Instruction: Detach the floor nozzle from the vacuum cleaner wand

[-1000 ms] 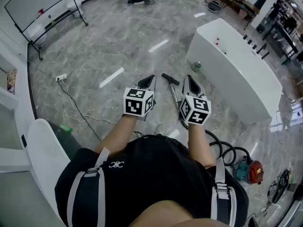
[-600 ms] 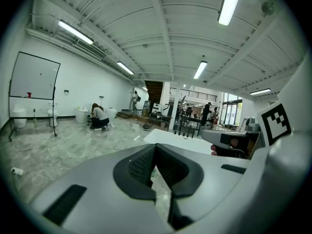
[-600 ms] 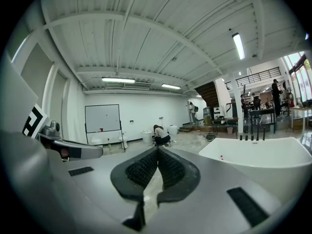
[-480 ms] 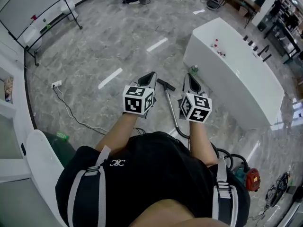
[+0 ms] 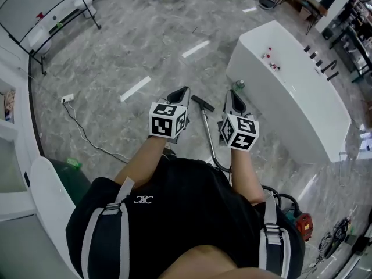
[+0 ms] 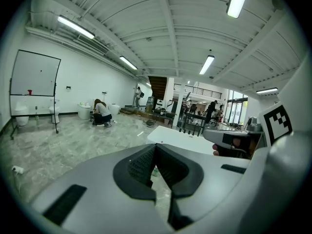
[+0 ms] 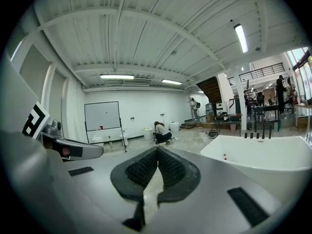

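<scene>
Person stands on grey marble floor (image 5: 145,45), both tongs held out in front, side by side & apart. L gripper (image 5: 185,92) has jaws pressed together w/ nothing btwn them; left gripper view shows the ribbed pads (image 6: 146,165) meeting, empty. R gripper (image 5: 233,93) same: jaws closed tight, holding nothing. Floor nozzle (image 5: 202,103) lies on the floor, seen btwn the two gripper tips in head view, touched by neither. It's joined to the wand (image 5: 207,133), which runs back toward the person, passing by the R forearm. A black hose (image 5: 279,197) curls near the vac body (image 5: 300,225) at lower right. Long white tub (image 5: 290,92) sits right of the R gripper; whiteboard (image 5: 35,4) upper left
</scene>
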